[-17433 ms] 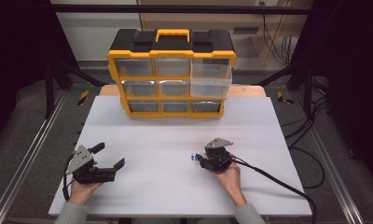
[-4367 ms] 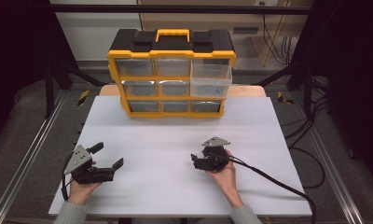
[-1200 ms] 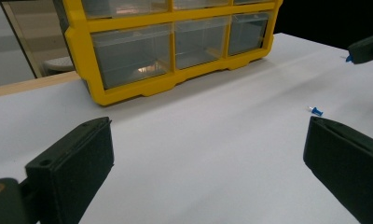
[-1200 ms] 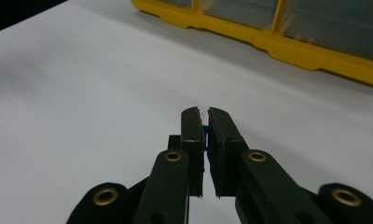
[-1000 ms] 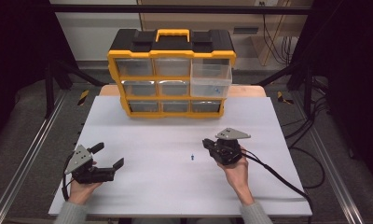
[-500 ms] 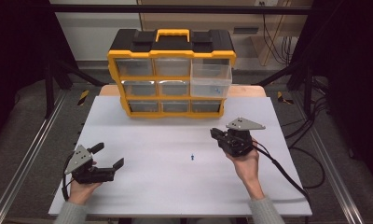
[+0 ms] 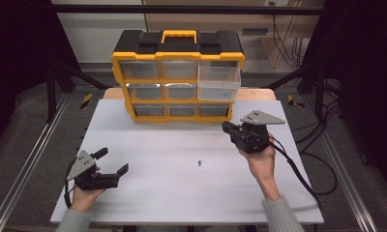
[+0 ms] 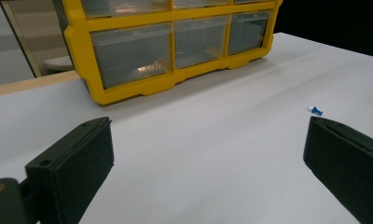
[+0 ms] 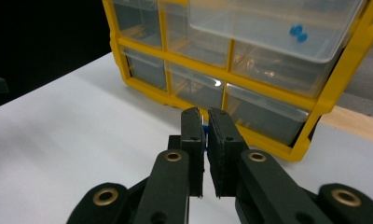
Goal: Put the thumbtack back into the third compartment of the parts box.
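A small blue fastener (image 9: 203,133), perhaps a screw or pin, sits pinched between the nearly closed jaws of the right claw (image 9: 204,122), just a sliver of blue showing in the gap; the tight grip suits so tiny a part. The claw is raised and aimed at the yellow drawer organizer (image 7: 178,75), whose top right drawer (image 7: 219,83) stands pulled out, with similar blue pieces (image 9: 298,33) already inside, so the drawer looks like the intended drop point. The jaws sit below the drawer's front lip, so I judge that wall stands in the way and the claw needs more height. Another blue fastener (image 7: 199,164) lies alone on the white table (image 7: 148,145), well apart from both hands. The left claw (image 7: 111,162) rests near the table's front left, jaws wide apart and holding nothing.
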A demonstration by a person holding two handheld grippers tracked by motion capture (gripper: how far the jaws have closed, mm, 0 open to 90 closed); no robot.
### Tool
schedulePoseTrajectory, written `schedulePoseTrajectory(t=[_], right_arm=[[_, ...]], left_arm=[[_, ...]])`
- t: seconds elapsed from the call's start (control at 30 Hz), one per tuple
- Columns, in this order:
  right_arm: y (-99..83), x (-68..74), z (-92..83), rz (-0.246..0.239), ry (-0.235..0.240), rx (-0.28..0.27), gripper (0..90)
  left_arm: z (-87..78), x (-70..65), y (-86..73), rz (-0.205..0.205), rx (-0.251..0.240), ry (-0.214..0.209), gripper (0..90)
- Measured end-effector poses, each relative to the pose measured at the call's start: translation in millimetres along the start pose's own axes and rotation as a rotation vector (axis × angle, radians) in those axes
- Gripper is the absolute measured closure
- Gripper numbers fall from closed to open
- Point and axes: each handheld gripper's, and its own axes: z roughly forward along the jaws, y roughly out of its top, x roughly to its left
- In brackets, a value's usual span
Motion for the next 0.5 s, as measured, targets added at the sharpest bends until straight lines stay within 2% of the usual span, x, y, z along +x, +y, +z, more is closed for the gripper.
schedulePoseTrajectory(t=[0.5], right_arm=[[33.4, -2.2, -9.8, -0.024, -0.018, -0.038, 85.6]], left_arm=[[-0.1, 0.2, 0.0, -0.001, -0.001, 0.000, 1.2]])
